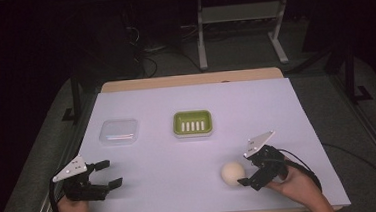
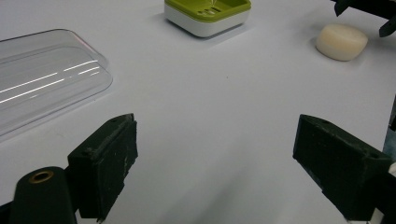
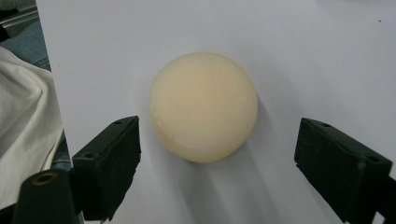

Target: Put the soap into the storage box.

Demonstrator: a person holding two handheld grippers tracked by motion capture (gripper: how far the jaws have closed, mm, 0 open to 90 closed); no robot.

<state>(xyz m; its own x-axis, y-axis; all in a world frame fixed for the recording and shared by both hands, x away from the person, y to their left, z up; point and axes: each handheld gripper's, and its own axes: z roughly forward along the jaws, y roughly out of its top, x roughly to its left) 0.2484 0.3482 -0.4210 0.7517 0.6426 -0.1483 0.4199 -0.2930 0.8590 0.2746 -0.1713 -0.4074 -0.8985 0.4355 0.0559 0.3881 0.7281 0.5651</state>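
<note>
Right gripper [image 1: 256,167] poised at a round cream soap bar [image 1: 232,173]; left gripper [image 1: 106,174] idle.

The soap bar lies flat on the white tabletop [image 1: 286,109], at about 5 o'clock from the green soap dish [image 1: 192,122], just ahead of the right gripper's fingers [image 3: 109,158], which are spread wide and touch nothing. The left gripper's fingers [image 2: 105,158] are likewise released, at 6 o'clock from the clear lid [image 1: 119,131]. Judged by its look, the bar is stiff, moderately light, smooth and probably slippery; its domed top and rounded rim offer little purchase. The surest hold seems to be across its widest diameter, fingers low on opposite sides, closed gently so that it does not squirt out.
</note>
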